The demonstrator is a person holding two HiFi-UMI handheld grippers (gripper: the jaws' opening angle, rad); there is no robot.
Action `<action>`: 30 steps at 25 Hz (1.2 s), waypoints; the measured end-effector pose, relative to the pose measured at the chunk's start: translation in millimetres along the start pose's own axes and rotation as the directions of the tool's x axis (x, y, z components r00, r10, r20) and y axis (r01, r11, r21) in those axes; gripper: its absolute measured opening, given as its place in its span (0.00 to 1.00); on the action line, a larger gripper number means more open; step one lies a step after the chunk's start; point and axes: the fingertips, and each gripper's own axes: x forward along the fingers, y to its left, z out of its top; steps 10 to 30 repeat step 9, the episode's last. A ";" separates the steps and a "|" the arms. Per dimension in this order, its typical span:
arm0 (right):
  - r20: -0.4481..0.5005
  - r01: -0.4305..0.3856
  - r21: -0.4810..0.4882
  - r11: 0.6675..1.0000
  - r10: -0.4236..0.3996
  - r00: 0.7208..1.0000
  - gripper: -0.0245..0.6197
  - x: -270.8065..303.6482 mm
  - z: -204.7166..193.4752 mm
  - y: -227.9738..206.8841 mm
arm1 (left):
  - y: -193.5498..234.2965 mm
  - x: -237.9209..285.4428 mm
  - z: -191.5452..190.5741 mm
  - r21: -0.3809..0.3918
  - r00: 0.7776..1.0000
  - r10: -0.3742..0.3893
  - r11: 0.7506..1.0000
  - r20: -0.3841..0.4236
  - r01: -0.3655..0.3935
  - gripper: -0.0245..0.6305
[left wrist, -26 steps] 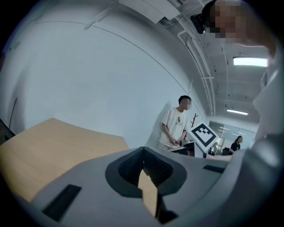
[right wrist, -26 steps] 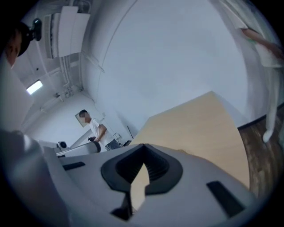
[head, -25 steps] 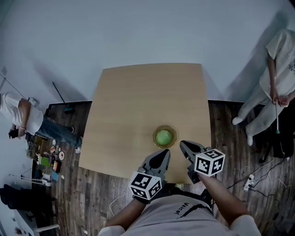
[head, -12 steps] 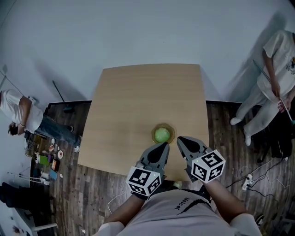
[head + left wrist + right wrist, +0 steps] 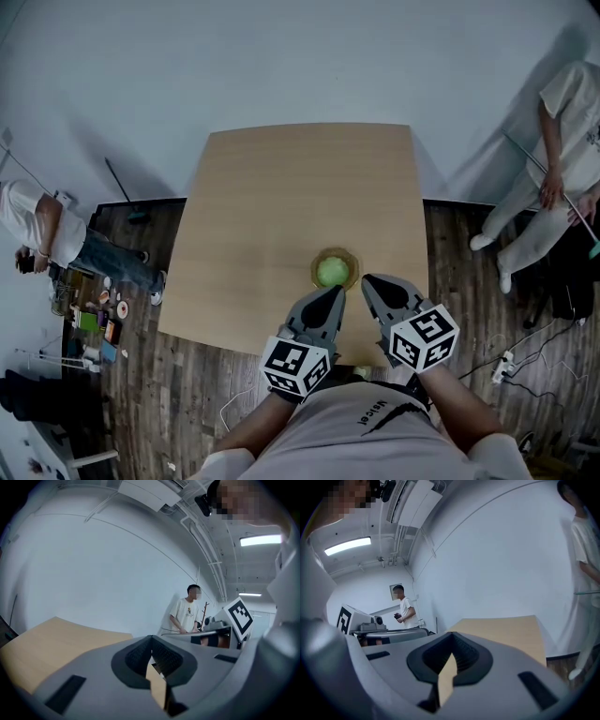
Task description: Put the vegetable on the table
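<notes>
Left gripper (image 5: 328,298) and right gripper (image 5: 377,287) hover at the table's (image 5: 281,187) near edge.
Only the head view shows the green vegetable (image 5: 332,272), which sits in a small bowl (image 5: 316,273) just ahead of them. Each gripper view shows its jaws closed tip to tip, holding nothing.

The left tongs (image 5: 330,300) and right tongs (image 5: 377,287) are held side by side in front of the torso. They point forward, their tips converging and near each other. On each pair the jaws are pressed together with nothing between them. Both forearms (image 5: 461,419) are bent, elbows back.
</notes>
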 end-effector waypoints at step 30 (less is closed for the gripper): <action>-0.005 0.016 -0.006 1.000 -0.016 1.000 0.06 7.1 -3.8 -1.6 | 7.3 1.3 -3.2 0.011 1.000 -0.004 1.000 -0.013 0.004 0.05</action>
